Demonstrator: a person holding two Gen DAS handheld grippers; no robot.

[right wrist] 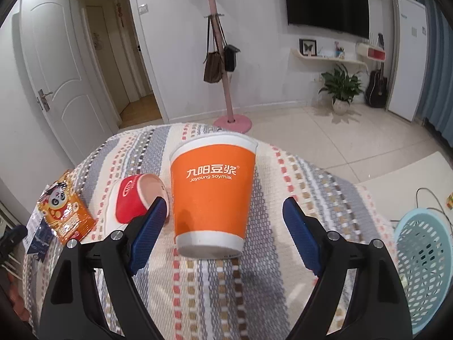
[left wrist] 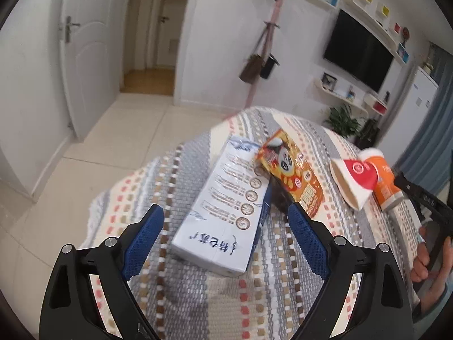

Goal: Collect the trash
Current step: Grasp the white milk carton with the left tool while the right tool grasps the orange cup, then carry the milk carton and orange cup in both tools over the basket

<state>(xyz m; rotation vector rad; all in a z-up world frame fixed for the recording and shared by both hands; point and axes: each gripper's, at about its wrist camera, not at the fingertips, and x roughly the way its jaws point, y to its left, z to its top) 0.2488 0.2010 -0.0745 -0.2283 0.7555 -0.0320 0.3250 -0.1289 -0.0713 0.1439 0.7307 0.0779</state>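
Note:
A white and blue carton (left wrist: 223, 212) lies on the striped tablecloth (left wrist: 198, 297), between the fingers of my open left gripper (left wrist: 226, 226). An orange snack packet (left wrist: 291, 175) rests against its far end; it also shows in the right wrist view (right wrist: 63, 209). A red and white paper cup (left wrist: 354, 181) lies on its side; it also shows in the right wrist view (right wrist: 136, 201). An orange soymilk cup (right wrist: 211, 195) lies on the cloth with its base towards me, just ahead of my open right gripper (right wrist: 225, 216); it also shows in the left wrist view (left wrist: 385, 181).
A light blue perforated basket (right wrist: 424, 269) stands on the floor to the right of the table. A pink coat stand (right wrist: 226, 85) with bags, a potted plant (right wrist: 341, 87), a guitar and a wall TV are beyond the table. My right hand and its gripper show at the left wrist view's right edge (left wrist: 430, 226).

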